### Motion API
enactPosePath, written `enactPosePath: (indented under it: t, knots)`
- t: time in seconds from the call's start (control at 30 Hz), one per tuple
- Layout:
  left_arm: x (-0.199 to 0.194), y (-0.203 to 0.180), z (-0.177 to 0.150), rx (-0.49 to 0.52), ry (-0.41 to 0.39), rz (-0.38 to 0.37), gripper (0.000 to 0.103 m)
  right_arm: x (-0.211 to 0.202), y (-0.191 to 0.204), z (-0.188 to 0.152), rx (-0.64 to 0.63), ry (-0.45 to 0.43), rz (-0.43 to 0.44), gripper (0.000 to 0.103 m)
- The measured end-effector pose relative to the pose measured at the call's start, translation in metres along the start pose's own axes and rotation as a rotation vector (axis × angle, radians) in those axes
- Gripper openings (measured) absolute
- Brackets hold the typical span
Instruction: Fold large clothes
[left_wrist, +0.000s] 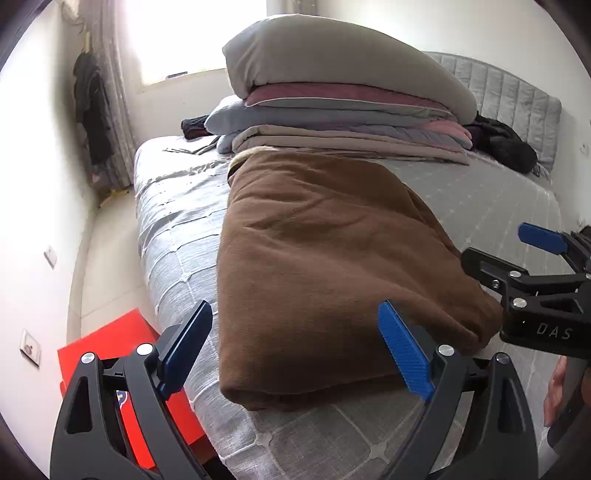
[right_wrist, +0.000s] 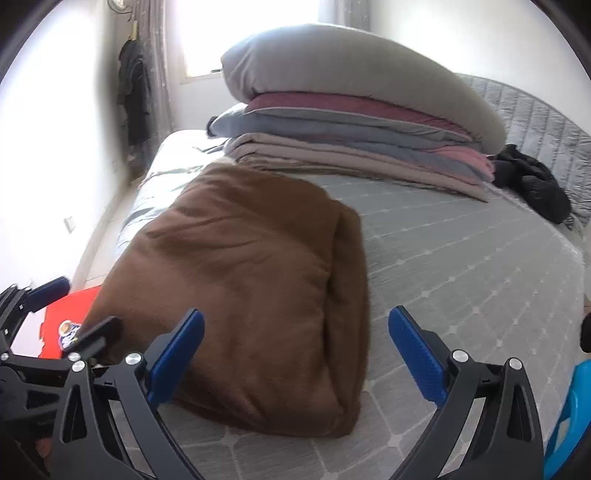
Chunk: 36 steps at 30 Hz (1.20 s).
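A large brown garment (left_wrist: 325, 258) lies folded into a thick rectangle on the grey bed (left_wrist: 480, 195). It also shows in the right wrist view (right_wrist: 251, 280). My left gripper (left_wrist: 295, 350) is open and empty, held just above the garment's near edge. My right gripper (right_wrist: 295, 354) is open and empty, above the garment's near right corner. The right gripper (left_wrist: 532, 273) also shows at the right edge of the left wrist view. The left gripper (right_wrist: 48, 321) shows at the left edge of the right wrist view.
A stack of folded bedding with a grey pillow on top (left_wrist: 343, 99) sits behind the garment. Dark clothes (left_wrist: 506, 144) lie by the quilted headboard. A red box (left_wrist: 122, 362) stands on the floor left of the bed. A blue object (right_wrist: 569, 421) is at the right.
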<state>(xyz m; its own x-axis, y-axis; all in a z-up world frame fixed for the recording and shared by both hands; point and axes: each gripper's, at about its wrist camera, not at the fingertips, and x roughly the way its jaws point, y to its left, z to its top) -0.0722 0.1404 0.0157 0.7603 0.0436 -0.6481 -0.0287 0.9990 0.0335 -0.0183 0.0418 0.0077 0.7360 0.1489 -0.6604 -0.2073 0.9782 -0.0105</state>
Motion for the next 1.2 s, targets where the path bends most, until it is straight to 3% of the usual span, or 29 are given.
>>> enactPosePath:
  t: [1.2]
  knots:
    - [-0.004, 0.009, 0.001, -0.029, -0.008, -0.002, 0.088, -0.003, 0.014, -0.006, -0.025, 0.031, 0.014, 0.096]
